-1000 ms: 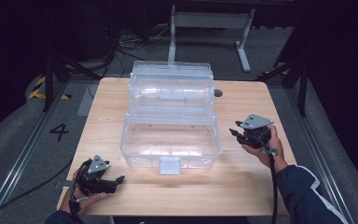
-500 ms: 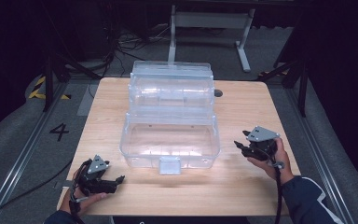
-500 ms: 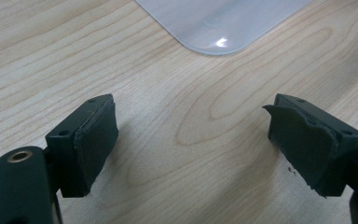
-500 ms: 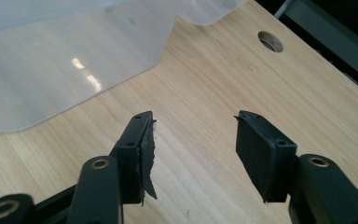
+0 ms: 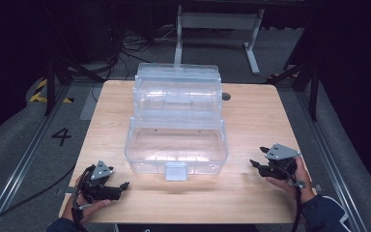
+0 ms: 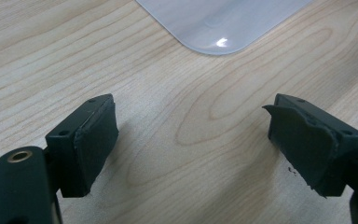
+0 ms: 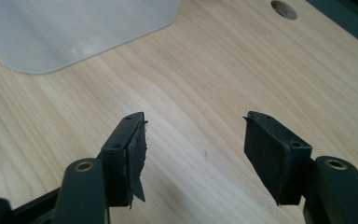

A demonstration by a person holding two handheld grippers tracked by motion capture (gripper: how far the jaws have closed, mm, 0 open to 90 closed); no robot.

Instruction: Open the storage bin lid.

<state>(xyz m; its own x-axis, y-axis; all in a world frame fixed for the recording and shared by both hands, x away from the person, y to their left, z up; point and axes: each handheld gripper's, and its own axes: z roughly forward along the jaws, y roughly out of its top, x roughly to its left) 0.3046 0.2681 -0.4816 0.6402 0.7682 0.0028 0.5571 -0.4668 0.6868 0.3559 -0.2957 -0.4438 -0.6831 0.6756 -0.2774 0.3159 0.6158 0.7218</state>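
A clear plastic storage box (image 5: 176,157) stands mid-table with its lid (image 5: 178,92) swung up at the back and nothing inside. My left gripper (image 5: 123,185) rests on the wood near the front left corner, open, and its view shows only bare wood between its pads (image 6: 93,140), with a rounded box corner (image 6: 214,23) ahead. My right gripper (image 5: 254,164) sits low at the front right, pointing at the box. Its jaws have just been opening, and nothing lies between its pads (image 7: 272,149). Beyond it is the box corner (image 7: 74,28).
The wooden table (image 5: 256,121) has a small round hole (image 5: 226,96) behind the box's right side, seen as the hole (image 7: 283,8) in the right gripper view. A latch tab (image 5: 176,170) juts from the box's front. Dark floor, cables and a metal stand lie beyond the table.
My right gripper has moved away from the box's right side, toward the near right edge and lower, with its jaws spreading. The left gripper and the box have stayed still.
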